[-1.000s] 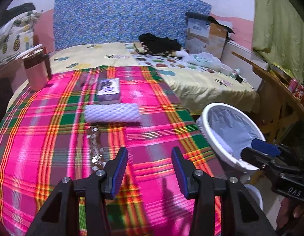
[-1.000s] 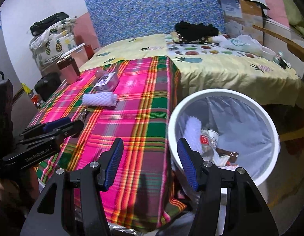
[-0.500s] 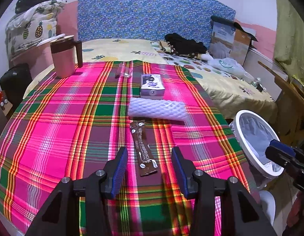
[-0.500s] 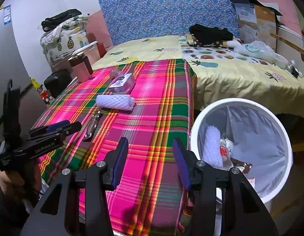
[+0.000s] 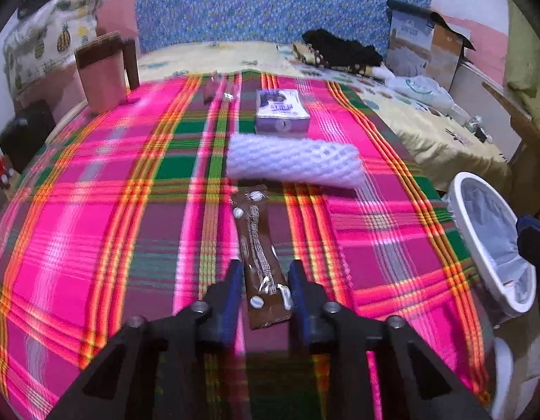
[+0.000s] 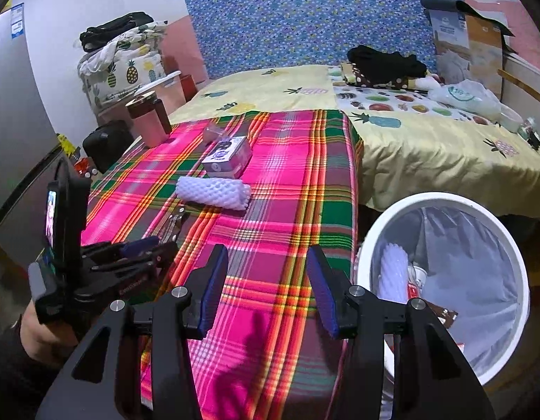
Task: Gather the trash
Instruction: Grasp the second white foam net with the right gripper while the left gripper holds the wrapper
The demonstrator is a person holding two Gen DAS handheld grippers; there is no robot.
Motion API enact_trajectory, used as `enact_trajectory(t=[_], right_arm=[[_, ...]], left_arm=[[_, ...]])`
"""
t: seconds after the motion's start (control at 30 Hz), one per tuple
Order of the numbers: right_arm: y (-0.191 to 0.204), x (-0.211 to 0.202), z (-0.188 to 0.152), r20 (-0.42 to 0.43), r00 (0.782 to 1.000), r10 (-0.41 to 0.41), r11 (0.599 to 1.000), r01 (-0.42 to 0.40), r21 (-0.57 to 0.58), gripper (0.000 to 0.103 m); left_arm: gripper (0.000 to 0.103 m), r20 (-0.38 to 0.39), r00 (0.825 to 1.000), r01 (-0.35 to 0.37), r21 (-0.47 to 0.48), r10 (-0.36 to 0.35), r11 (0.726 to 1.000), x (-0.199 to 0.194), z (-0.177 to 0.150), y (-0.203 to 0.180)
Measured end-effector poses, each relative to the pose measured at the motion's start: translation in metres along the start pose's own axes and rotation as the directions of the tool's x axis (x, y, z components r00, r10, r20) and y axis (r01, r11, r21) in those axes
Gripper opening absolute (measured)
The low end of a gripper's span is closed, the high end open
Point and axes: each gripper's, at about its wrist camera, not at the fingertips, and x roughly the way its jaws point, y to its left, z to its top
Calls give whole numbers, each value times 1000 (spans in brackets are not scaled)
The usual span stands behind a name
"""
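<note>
In the left wrist view, the left gripper (image 5: 263,280) is seen closed on the near end of a brown snack wrapper (image 5: 259,245), which lies flat on the plaid tablecloth (image 5: 95,210); half a second earlier the jaws stood wide apart with the wrapper between them. Just beyond the wrapper a white foam net sleeve (image 5: 292,164) is left, and farther still a small purple box (image 5: 282,110) and a clear scrap (image 5: 217,87); a pink mug (image 5: 102,77) stands at the far left. The white trash bin (image 5: 487,238) is seen at the right, off the table edge. In the right wrist view, the right gripper (image 6: 266,290) is held empty over the near table edge, its jaws part open and slightly narrower than a second ago. The trash bin (image 6: 441,203) beside it already holds a foam sleeve and wrappers, so the task is judged partly done, with about four pieces left.
</note>
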Motion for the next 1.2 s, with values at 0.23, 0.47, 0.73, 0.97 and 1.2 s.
enact_trajectory(t=[0.23, 0.47, 0.73, 0.97, 1.2], right_arm=[[6, 16, 8, -34, 999, 30, 999, -31, -26, 48], [19, 38, 18, -81, 995, 60, 994, -67, -85, 48], [28, 62, 33, -110, 991, 72, 987, -87, -137, 48], [33, 81, 42, -129, 988, 81, 980, -103, -171, 48], [38, 101, 56, -141, 984, 107, 966, -137, -221, 48]], left_arm=[[23, 5, 1000, 13, -3, -13, 1000, -3, 0, 8], [23, 23, 1000, 5, -35, -5, 999, -10, 2, 27], [23, 48, 999, -6, -67, 9, 998, -18, 8, 53], [23, 50, 999, -3, -85, 7, 996, -18, 7, 66], [23, 47, 999, 6, -102, -1, 995, -15, 9, 76]])
